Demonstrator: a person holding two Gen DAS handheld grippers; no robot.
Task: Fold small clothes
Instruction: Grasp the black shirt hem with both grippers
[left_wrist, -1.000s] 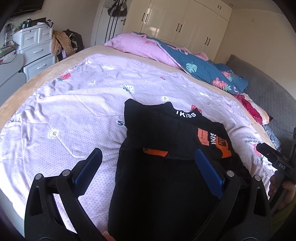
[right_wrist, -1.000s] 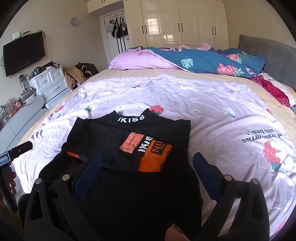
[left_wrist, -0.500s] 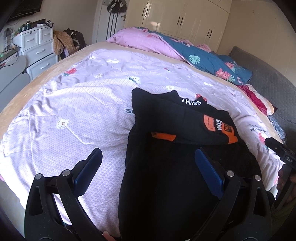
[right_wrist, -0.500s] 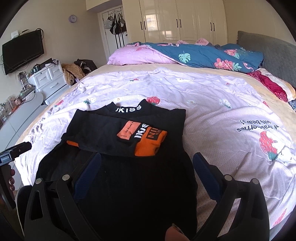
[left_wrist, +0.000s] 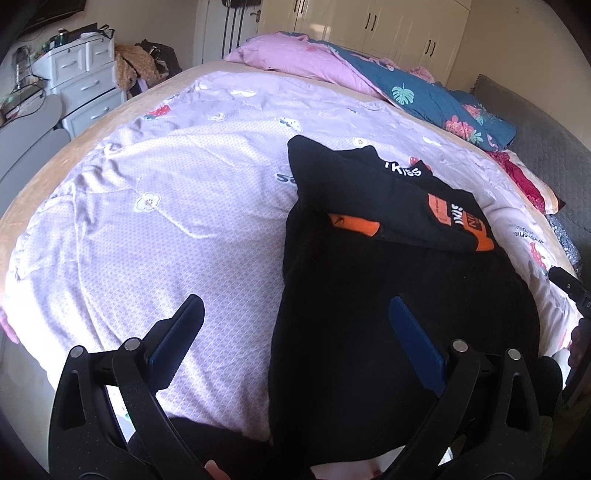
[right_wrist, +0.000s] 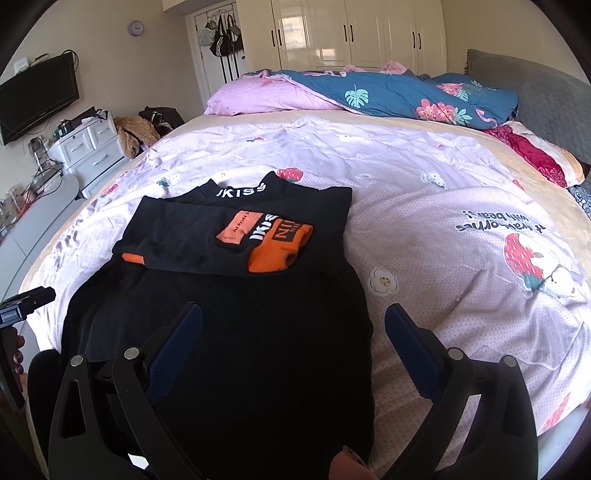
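Observation:
A black top with orange patches and white lettering (left_wrist: 388, 280) (right_wrist: 236, 295) lies on the lilac bed cover, sleeves folded across its chest, its hem hanging over the bed's near edge. My left gripper (left_wrist: 295, 332) is open and empty, held back above the garment's lower left edge. My right gripper (right_wrist: 293, 332) is open and empty, above the garment's lower right edge. The right gripper's tip shows at the right edge of the left wrist view (left_wrist: 569, 288); the left gripper shows at the left edge of the right wrist view (right_wrist: 26, 306).
The lilac printed cover (right_wrist: 443, 229) spreads over the bed. Pink and blue floral quilts (right_wrist: 369, 92) are piled at the far end. A white drawer unit (right_wrist: 88, 147) and a television (right_wrist: 37, 96) stand at the left. Wardrobes (right_wrist: 351, 33) line the back wall.
Both grippers have pulled back toward the near edge of the bed and stayed open. The garment has not moved.

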